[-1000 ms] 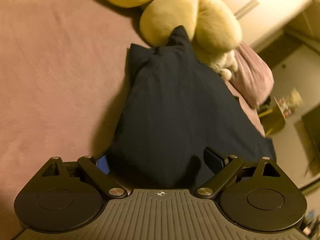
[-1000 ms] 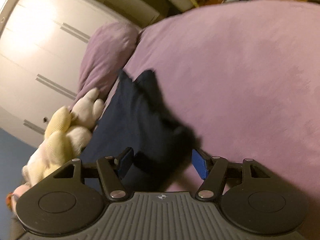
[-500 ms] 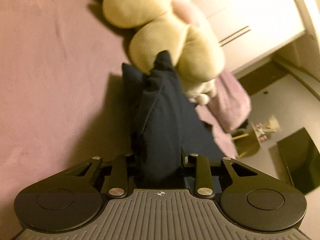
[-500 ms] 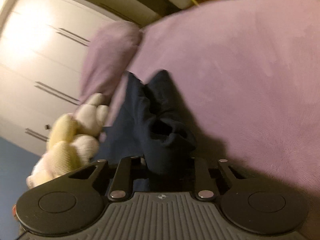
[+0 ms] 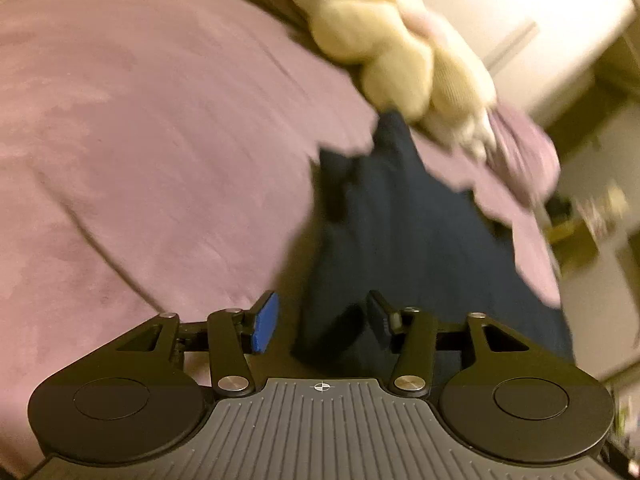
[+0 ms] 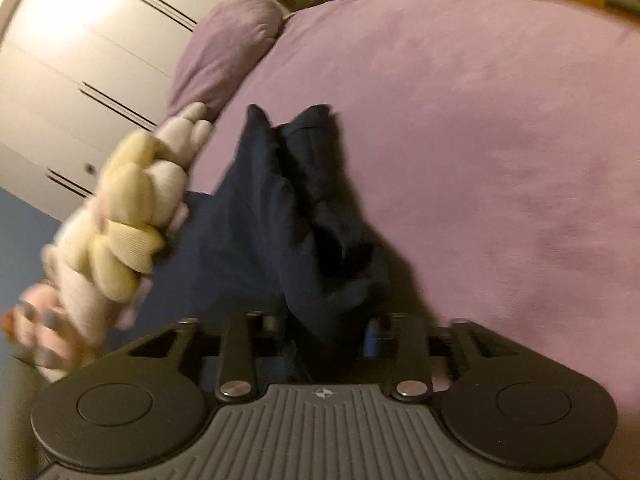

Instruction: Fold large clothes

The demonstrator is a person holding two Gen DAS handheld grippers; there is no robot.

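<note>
At the bottom of each view a gripper is opening its jaws. The left gripper [image 5: 322,322] has dark cloth between the pads, which stand apart from it. The right gripper [image 6: 320,334] has a bunch of the navy garment [image 6: 288,216] between its jaws; whether they press it, I cannot tell. The garment lies on the purple bed [image 6: 480,140], and a plush toy [image 5: 400,56] is behind it, at upper right in the left view.

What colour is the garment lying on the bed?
Dark navy blue garment, plain with no pattern; clearest in the right wrist view.
</note>
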